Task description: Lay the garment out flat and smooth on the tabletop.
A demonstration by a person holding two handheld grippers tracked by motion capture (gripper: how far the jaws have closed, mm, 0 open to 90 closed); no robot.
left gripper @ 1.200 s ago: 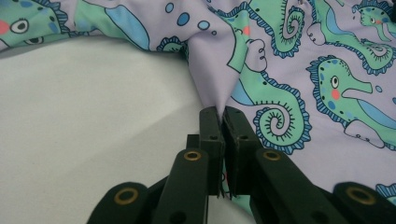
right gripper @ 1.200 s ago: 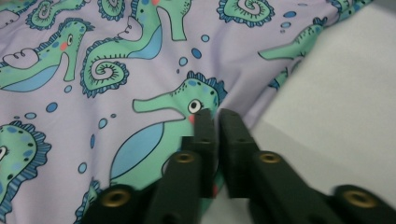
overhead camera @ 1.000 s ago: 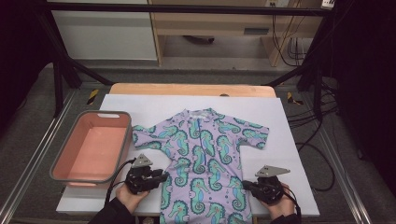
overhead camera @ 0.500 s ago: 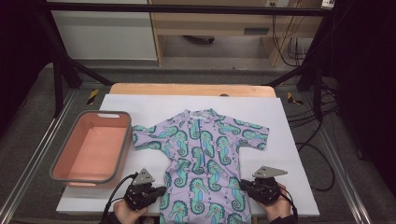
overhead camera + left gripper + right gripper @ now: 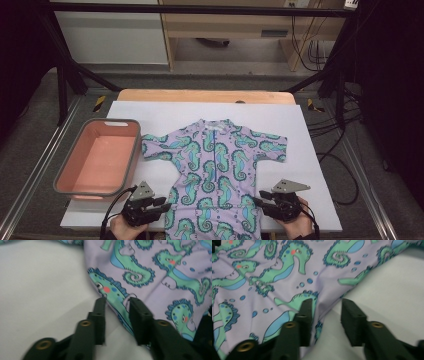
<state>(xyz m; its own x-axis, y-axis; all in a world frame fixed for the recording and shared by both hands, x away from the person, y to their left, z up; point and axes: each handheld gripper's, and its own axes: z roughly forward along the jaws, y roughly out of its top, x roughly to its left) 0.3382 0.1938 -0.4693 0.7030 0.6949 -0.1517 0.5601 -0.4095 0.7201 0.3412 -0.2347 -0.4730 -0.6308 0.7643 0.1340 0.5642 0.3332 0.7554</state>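
Both grippers (image 5: 167, 204) (image 5: 256, 201) drawn nearer, jaws parted astride swimsuit (image 5: 215, 170) edges

On the bench (image 5: 320, 125) the swimsuit (image 5: 215, 170) lies centred, the tub (image 5: 97, 157) to its left, tongs at both near hems

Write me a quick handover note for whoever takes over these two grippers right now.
Left gripper: open, jaws straddling the left edge of the seahorse-print swimsuit near its bottom.
Right gripper: open, jaws straddling the suit's right edge at the same height.
The suit lies flat, front up, on the white sheet; the pink bin sits to its left, nothing inside.
Done: suit spread out, grippers lined up at both edges.
Left: nothing gripped yet; probably close on both edges, fold, then move it to the bin.
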